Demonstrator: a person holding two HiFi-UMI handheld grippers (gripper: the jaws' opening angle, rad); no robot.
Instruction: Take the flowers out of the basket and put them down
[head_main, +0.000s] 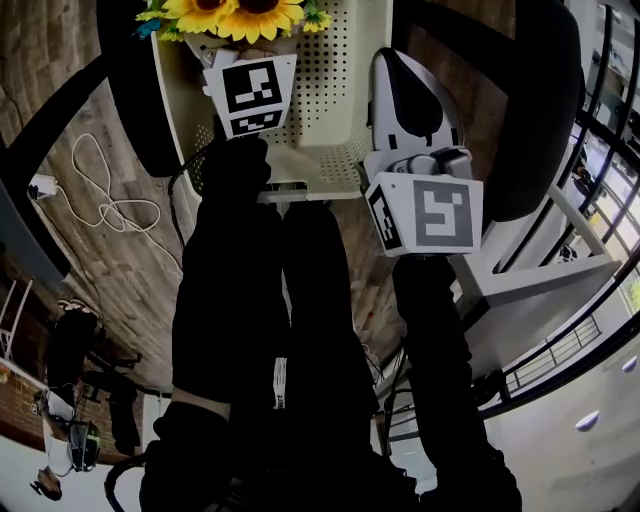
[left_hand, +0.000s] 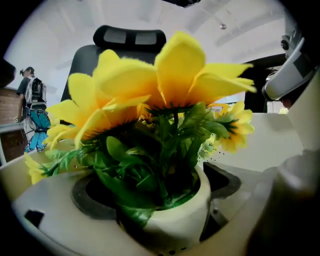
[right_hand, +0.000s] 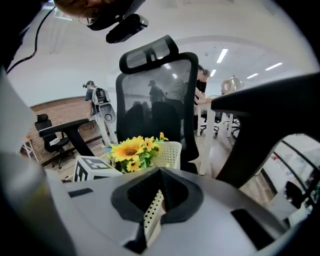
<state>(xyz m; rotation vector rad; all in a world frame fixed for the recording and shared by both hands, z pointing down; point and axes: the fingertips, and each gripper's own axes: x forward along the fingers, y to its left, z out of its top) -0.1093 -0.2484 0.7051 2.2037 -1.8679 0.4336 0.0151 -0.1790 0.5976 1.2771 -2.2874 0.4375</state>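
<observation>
A black office chair (right_hand: 155, 95) fills the upper middle of the right gripper view. The perforated basket (head_main: 335, 100) sits top centre, its wall pinched by the right gripper (right_hand: 159, 197). The left gripper (left_hand: 160, 200) clamps the flowers' (left_hand: 165, 90) white pot (left_hand: 182, 222) at the basket's upper left. This looks like mid-lift; next, carry them clear and set them down — basket wall and chair crowd the path.

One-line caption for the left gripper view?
Left gripper holds a white pot of yellow sunflowers, black office chair behind.
</observation>
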